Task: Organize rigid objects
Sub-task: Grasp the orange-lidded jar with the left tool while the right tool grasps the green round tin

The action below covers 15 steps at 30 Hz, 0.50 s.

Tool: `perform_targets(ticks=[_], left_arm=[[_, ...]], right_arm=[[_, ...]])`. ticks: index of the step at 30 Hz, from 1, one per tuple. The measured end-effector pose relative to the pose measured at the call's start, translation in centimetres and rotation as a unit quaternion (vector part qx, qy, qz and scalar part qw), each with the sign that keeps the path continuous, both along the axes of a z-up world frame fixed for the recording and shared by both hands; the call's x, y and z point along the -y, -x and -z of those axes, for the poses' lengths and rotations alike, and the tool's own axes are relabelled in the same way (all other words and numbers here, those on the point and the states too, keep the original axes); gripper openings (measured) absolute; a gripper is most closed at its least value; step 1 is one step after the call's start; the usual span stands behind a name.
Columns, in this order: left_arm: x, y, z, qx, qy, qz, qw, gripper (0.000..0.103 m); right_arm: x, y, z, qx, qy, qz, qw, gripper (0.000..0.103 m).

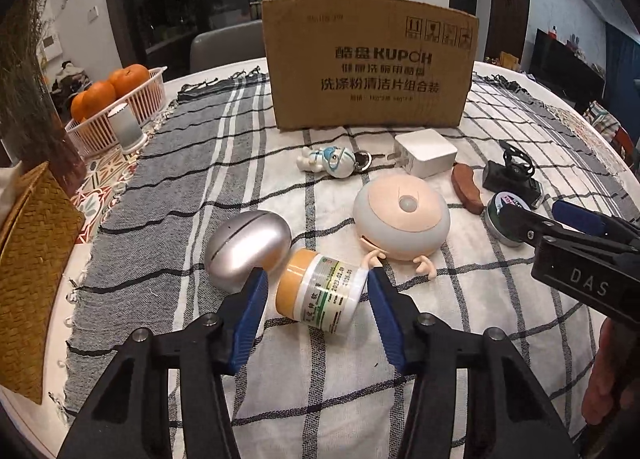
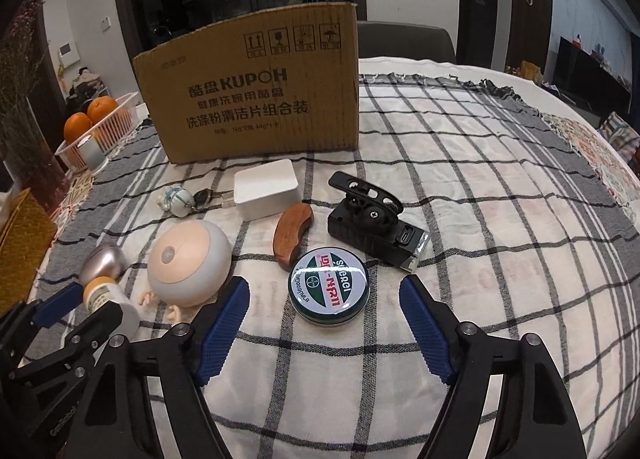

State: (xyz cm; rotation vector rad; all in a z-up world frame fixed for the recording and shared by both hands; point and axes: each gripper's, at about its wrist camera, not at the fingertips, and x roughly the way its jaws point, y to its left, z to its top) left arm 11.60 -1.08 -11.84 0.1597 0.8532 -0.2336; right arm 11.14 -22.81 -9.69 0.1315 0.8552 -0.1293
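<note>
- Between the blue pads of the left gripper (image 1: 318,291), low in the centre of the left wrist view, lies the small white plastic jar with a yellow lid and a green-printed label (image 1: 320,295), tipped on its side on the checked cloth (image 1: 460,339). The jaws stand narrow, either side of it; the right pad looks to touch the jar's base end, while a sliver of cloth shows beside the left pad, so a firm grip is not yet evident.
- Risk: the jar is round and lying down, and I judge it could roll or squirt forward if the pads meet it off-centre.
- Risk: the silver egg-shaped metal case (image 1: 246,249) sits touching the jar's lid, just past the left pad; a nudge could set it rolling toward the table edge at the left of the frame.
- Low in the right wrist view, the right gripper (image 2: 324,313) hangs half-wide around the round green tin with a glossy white, red and green printed lid (image 2: 328,287), pads clear of it on both sides. The tin is shallow, so the pads might ride over its rim.
- Just beyond the tin, the curved brown wooden piece (image 2: 292,237) almost touches it and could be dragged along.
- Farther back, toward the upper middle, the brown cardboard box (image 2: 256,95) stands upright, the likely destination.
</note>
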Motion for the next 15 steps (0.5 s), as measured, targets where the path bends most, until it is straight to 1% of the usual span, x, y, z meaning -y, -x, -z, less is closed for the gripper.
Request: perform_targets(ticks=[5, 15], left_arm=[[0.1, -0.4, 0.4, -0.007, 0.003, 0.004, 1.0000, 0.047], [0.3, -1.1, 0.8, -0.012, 0.003, 0.000, 0.9999, 0.043]], right_arm=[[0.2, -0.5, 0.6, -0.006, -0.002, 0.004, 1.000, 0.072], [0.5, -1.5, 1.2, -0.007, 0.002, 0.008, 1.000, 0.065]])
